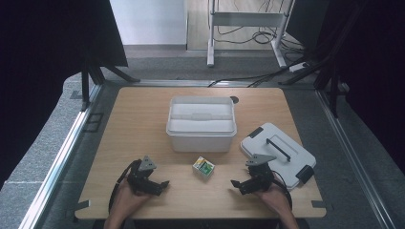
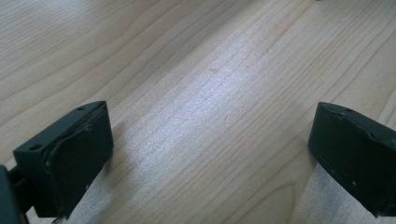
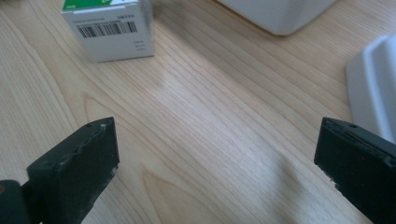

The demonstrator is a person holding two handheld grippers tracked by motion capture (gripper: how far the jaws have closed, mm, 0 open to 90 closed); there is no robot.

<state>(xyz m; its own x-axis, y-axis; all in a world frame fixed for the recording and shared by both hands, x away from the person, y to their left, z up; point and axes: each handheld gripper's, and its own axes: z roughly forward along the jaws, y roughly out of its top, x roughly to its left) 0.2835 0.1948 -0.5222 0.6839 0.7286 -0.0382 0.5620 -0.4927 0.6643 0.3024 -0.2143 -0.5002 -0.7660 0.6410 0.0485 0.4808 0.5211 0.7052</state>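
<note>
- High view: the small white cardboard box with a green label [image 1: 203,167] sits on the light wooden table [image 1: 138,124], between my left gripper [image 1: 161,184] and right gripper [image 1: 236,183], just in front of the open white plastic bin [image 1: 201,123]. The white bin lid with a dark handle [image 1: 278,150] lies to the right.
- Left gripper view: jaws wide apart over bare wood.
- Right gripper view: jaws spread, box [image 3: 109,29] up ahead and off to the left. If I close off-centre, I reckon it'll skid or tip.

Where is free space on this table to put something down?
Free: the wide left strip beside the open bin, above the left gripper. Crowded: the right side, where the lid lies by the right gripper, and the small box before the bin.
</note>
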